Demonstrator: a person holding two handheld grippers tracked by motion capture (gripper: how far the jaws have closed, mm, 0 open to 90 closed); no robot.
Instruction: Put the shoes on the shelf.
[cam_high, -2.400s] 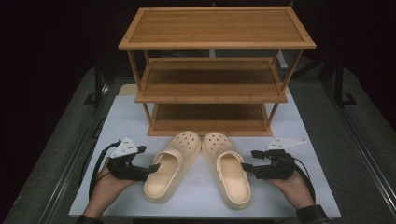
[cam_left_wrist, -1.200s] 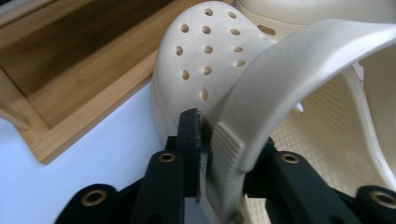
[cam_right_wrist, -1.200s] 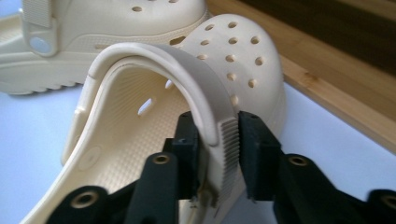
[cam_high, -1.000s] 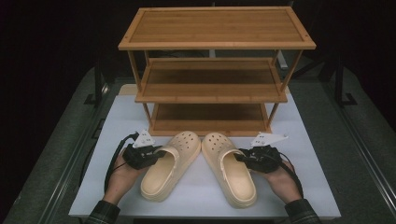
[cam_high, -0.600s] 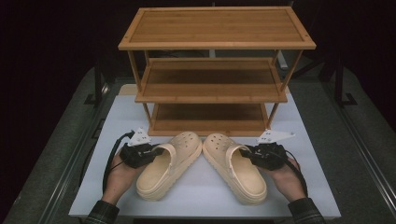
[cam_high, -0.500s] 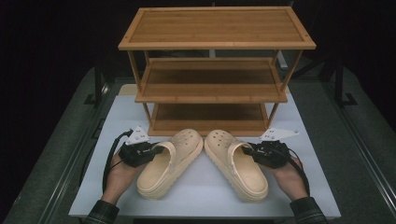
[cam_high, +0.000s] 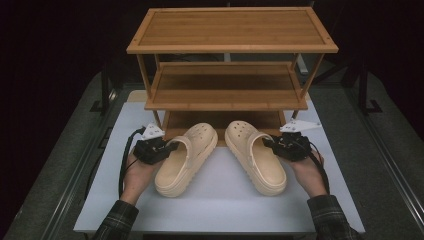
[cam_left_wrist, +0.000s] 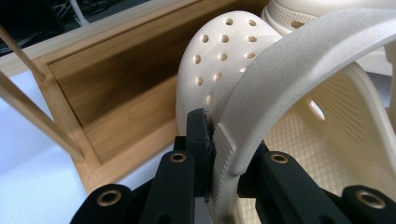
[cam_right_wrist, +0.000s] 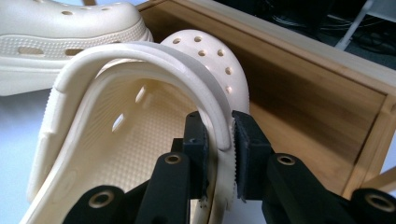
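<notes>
Two cream clogs lie on the white mat in front of a wooden rack (cam_high: 227, 95). My left gripper (cam_high: 167, 148) is shut on the outer side of the left clog (cam_high: 186, 157) at its strap; in the left gripper view the jaws pinch the ribbed strap and wall of the left clog (cam_left_wrist: 243, 93). My right gripper (cam_high: 272, 143) is shut on the outer side of the right clog (cam_high: 255, 155); the right gripper view shows its jaws clamping the rim and strap of the right clog (cam_right_wrist: 154, 93). Both clogs point their toes at the rack's bottom shelf (cam_high: 225, 120), toes at its front edge.
The three-tier bamboo rack stands at the back of the white mat (cam_high: 220, 200); its shelves are bare. The bottom shelf's raised side wall (cam_right_wrist: 299, 84) lies just past the right clog's toe. Dark floor and rails surround the table.
Both hands have carried the clogs forward toward the rack; the toes now reach the bottom shelf's front edge. The grips look the same.
</notes>
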